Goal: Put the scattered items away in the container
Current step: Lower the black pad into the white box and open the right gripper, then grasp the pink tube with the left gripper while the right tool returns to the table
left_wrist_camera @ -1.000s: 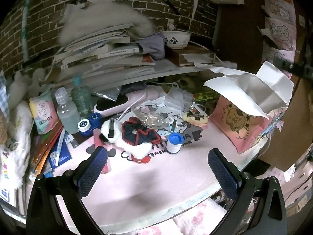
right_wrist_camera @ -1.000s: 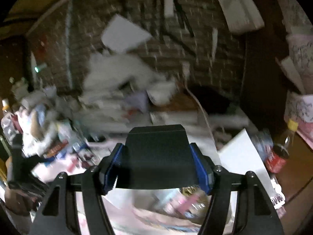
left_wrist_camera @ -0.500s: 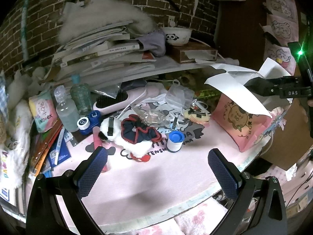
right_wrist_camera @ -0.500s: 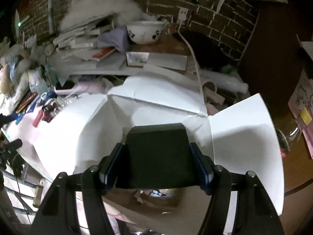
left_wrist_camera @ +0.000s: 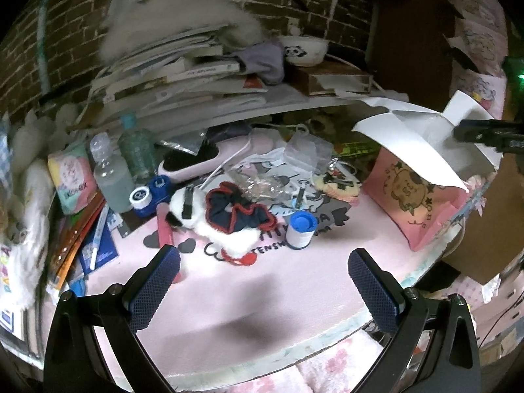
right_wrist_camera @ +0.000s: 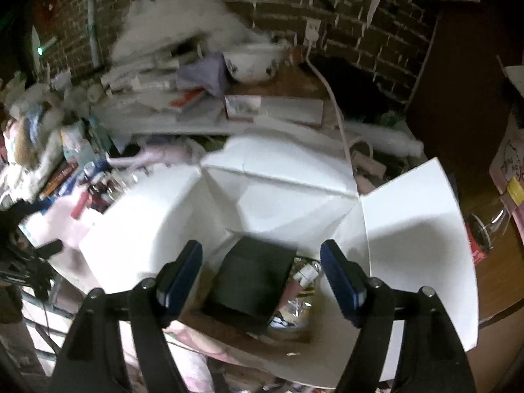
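Note:
The container is a pink cartoon box [left_wrist_camera: 422, 196] with white flaps, at the table's right edge. From above, the right wrist view shows its white flaps [right_wrist_camera: 412, 229] spread open. A black box-shaped item [right_wrist_camera: 252, 288] lies tilted inside it among small items. My right gripper [right_wrist_camera: 262, 281] is open just above that opening, fingers apart on either side of the black item. My left gripper [left_wrist_camera: 262, 285] is open and empty over the pink table mat [left_wrist_camera: 262, 294]. Scattered ahead of it are a navy-and-red scrunchie [left_wrist_camera: 235, 209], a white tape roll with a blue cap [left_wrist_camera: 299, 229] and a white fluffy toy [left_wrist_camera: 196, 209].
Two clear bottles [left_wrist_camera: 111, 177], a tissue pack [left_wrist_camera: 70, 177], a pink hairbrush [left_wrist_camera: 209, 157] and clear plastic bags [left_wrist_camera: 294, 157] crowd the back of the mat. A shelf with stacked books [left_wrist_camera: 183, 75] and a panda bowl [left_wrist_camera: 304, 50] overhangs. Books and pens [left_wrist_camera: 95, 239] lie at left.
My right gripper moved down over the container and opened, and the black item it held now lies inside the box. My left gripper has stayed open in place.

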Available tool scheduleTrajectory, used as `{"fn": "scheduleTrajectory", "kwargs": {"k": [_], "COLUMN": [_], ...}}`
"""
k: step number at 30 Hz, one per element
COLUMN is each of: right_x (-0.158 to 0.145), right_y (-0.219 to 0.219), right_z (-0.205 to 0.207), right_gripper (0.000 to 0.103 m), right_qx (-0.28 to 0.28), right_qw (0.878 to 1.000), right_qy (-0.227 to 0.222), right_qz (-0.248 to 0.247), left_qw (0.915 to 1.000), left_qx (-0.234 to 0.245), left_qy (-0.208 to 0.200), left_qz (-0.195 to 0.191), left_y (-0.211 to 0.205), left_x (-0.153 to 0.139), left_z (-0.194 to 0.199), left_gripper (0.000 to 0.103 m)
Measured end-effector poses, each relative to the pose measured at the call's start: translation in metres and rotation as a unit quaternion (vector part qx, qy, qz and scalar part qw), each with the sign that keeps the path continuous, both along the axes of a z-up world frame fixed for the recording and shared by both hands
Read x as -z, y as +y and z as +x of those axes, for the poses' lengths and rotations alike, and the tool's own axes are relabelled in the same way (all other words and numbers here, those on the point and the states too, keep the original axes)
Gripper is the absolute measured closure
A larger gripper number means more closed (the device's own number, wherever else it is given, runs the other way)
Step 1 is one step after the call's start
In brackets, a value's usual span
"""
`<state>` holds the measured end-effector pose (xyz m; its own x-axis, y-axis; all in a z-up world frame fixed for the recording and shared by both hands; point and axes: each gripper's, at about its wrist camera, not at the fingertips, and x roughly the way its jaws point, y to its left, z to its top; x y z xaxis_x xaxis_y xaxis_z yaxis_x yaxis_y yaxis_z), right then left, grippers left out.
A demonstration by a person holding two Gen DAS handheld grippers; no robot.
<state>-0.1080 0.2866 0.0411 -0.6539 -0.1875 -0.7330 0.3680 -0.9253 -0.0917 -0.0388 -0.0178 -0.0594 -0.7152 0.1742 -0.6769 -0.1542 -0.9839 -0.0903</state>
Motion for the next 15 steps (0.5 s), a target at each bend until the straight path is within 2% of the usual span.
{"fn": "scheduleTrajectory", "kwargs": {"k": [3,5,8,11,15], "right_x": [-0.013,-0.026,-0.04,-0.044,-0.034], "right_y": [-0.006,-0.014,-0.035,-0.065,-0.107], "right_z": [0.014,0.029,0.053,0.073,0.089], "right_gripper": [0.021,0.019,0.018,0.018,0.018], "right_qx": [-0.009,-0.035,-0.096,-0.149,-0.206], "right_qw": [0.999,0.995,0.981,0.968,0.956], "right_qy": [0.039,0.072,0.112,0.133,0.135], "right_qz": [-0.023,-0.064,-0.125,-0.151,-0.159], "left_qw": [0.9998,0.9995,0.9988,0.9985,0.9978], "left_qx": [-0.019,-0.027,-0.042,-0.053,-0.064], "left_qy": [0.0,0.002,0.003,0.006,0.005], "left_qz": [0.007,0.015,0.022,0.016,0.016], "left_y": [-0.012,-0.02,-0.033,-0.042,-0.053], "left_x": [0.004,0.006,0.011,0.017,0.028], "left_z": [0.0,0.001,0.004,0.008,0.007], "left_gripper": [0.0,0.0,0.0,0.001,0.001]}}
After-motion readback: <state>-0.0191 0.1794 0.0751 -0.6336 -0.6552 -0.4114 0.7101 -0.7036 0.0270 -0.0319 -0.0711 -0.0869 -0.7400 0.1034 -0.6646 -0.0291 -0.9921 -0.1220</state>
